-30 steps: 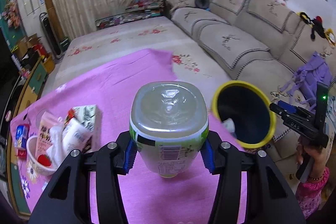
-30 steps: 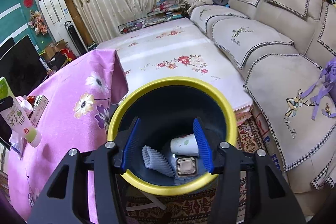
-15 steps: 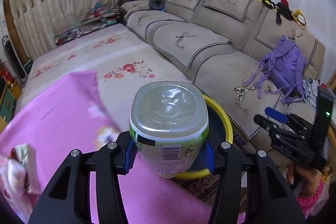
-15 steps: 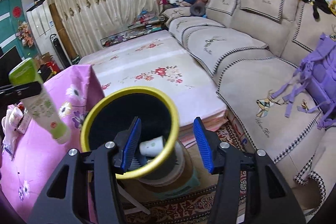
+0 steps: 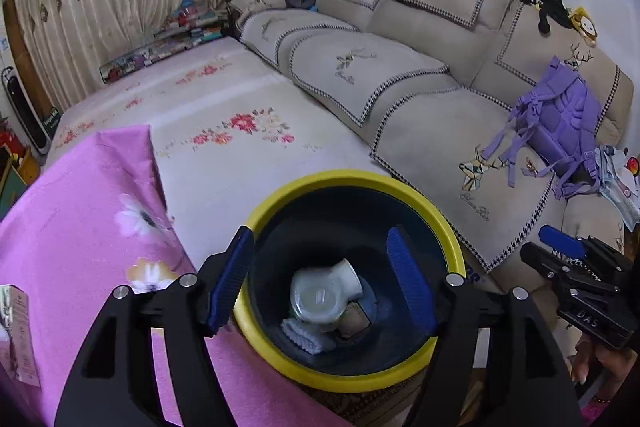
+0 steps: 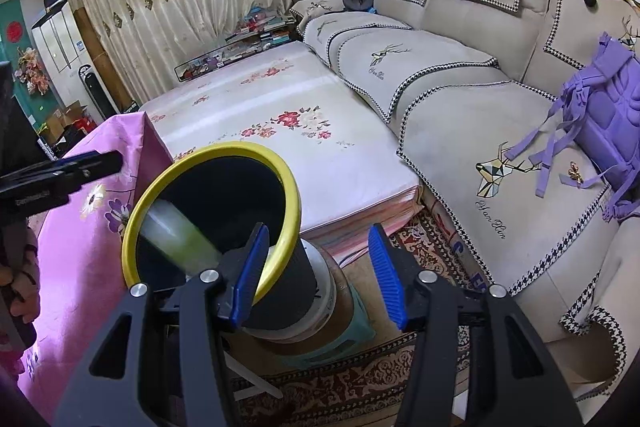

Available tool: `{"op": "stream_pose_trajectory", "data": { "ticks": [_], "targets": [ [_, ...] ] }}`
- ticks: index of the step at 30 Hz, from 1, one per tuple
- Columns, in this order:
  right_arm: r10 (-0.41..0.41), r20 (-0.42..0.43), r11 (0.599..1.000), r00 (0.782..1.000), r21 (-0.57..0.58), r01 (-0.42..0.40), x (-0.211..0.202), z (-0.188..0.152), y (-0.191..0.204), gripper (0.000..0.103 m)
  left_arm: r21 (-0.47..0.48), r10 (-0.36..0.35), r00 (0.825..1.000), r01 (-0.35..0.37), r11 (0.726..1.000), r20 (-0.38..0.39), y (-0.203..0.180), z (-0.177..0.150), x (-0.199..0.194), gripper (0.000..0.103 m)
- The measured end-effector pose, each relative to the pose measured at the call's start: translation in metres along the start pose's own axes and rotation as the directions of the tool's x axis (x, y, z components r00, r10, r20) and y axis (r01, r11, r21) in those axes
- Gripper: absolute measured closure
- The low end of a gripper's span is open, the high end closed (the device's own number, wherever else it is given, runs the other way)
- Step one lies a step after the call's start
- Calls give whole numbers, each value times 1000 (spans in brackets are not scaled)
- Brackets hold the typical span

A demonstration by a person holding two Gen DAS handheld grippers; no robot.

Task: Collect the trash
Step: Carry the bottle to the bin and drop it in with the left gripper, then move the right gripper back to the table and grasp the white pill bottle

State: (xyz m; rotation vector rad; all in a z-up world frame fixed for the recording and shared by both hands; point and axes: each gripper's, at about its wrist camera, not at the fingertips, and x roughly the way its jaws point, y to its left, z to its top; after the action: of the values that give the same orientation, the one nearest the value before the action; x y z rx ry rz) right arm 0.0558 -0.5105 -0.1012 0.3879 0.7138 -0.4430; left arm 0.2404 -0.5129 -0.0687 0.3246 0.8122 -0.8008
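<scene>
Left tool (image 5: pixel 320 283) opening, nothing between its pads, directly over yellow-rimmed bin (image 5: pixel 448 239). Plastic bottle (image 5: pixel 324 293) inside bin among other trash. Pink floral surface (image 5: pixel 80 211) left of tool; beige sofa (image 5: pixel 420 83) beyond. Right tool (image 6: pixel 316 267) half-wide, empty.

A dark round plastic bin (image 5: pixel 352 367) is showing a bright yellow rim. A pink cloth with white and purple flowers (image 5: pixel 80 227) is covering the counter. A beige sofa cover with houndstooth trim (image 5: pixel 420 131) is carrying a purple backpack (image 5: pixel 560 119).
</scene>
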Motion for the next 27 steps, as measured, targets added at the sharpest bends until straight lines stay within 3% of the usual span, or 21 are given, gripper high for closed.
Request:
{"op": "stream_pose_trajectory", "data": {
  "ticks": [6, 13, 18, 22, 25, 27],
  "targets": [
    [30, 5, 999, 1000, -20, -30, -5, -1, 12, 53, -33, -9, 995, 13, 999, 98, 21, -22, -79, 19],
    [100, 4, 990, 995, -96, -99, -12, -1, 63, 53, -108, 128, 966, -106, 988, 226, 63, -91, -187, 8],
    [193, -12, 962, 981, -196, -192, -17, 1, 126, 53, -228, 302, 928, -252, 940, 219, 115, -164, -247, 7],
    [267, -20, 924, 963, -278, -262, -23, 2, 185, 53, -347, 394, 902, -317, 882, 177, 160, -219, -286, 7],
    [314, -39, 891, 949, -332, -308, -26, 0, 233, 53, -423, 473, 866, -373, 825, 159, 187, -258, -315, 7],
    [356, -61, 860, 933, -369, -352, -28, -3, 269, 53, -444, 507, 849, -400, 802, 150, 199, -275, -327, 7]
  ]
}}
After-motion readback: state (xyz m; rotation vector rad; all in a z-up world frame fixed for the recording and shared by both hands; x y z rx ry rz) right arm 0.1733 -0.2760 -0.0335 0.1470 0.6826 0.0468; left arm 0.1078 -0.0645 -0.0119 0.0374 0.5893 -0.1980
